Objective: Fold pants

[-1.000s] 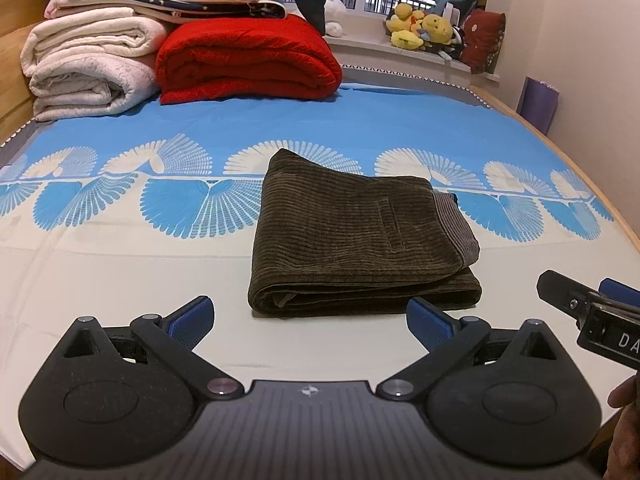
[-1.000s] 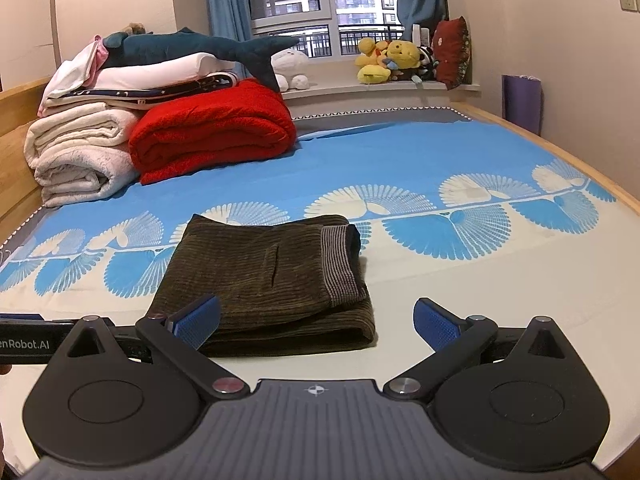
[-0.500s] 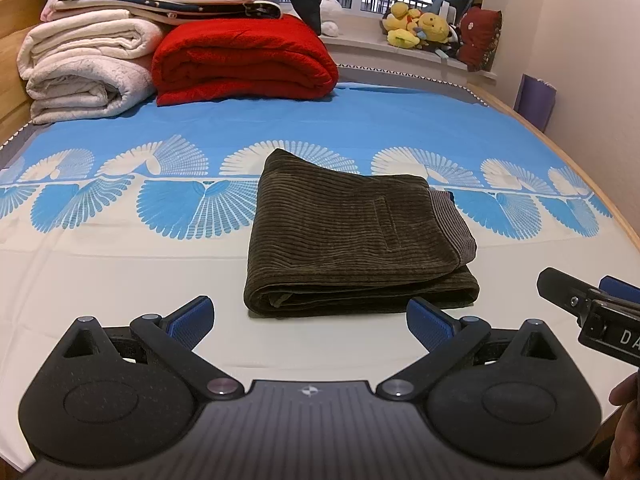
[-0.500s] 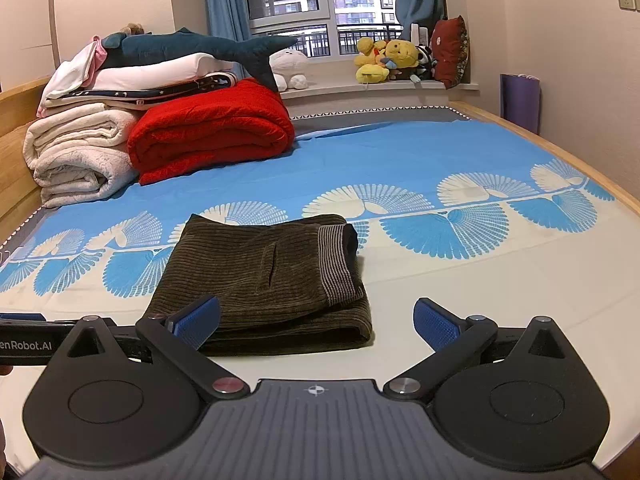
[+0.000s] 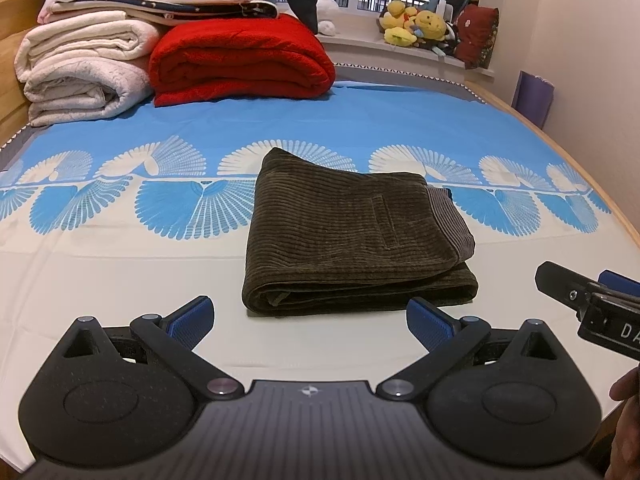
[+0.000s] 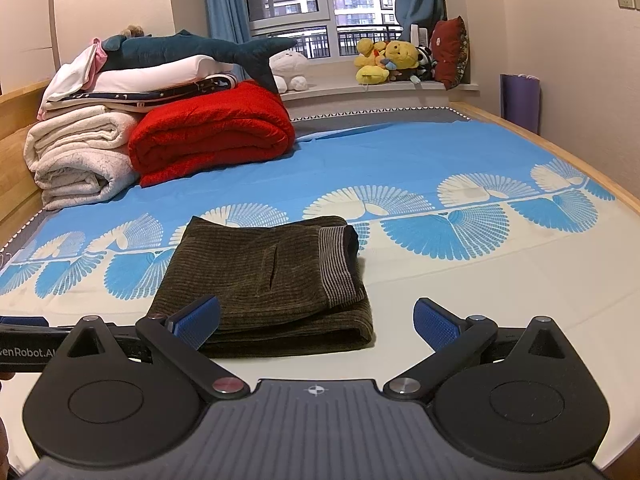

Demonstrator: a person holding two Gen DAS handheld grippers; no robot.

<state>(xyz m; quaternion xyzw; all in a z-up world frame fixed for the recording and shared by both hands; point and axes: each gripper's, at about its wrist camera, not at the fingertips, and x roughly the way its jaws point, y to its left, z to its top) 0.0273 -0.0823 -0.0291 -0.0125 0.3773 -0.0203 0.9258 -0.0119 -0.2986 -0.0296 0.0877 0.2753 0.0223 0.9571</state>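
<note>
On the bed [image 5: 120, 280] the pants [image 5: 352, 240] lie folded compactly; both grippers' fingers [image 5: 188, 320] spread, empty; task looks done

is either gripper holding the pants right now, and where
Nothing is held. The left gripper and right gripper are both open, short of the folded pants lying on the bed.

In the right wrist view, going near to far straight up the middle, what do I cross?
Right gripper, open → folded dark olive corduroy pants → blue and cream fan-patterned bedsheet → window sill → window.
</note>
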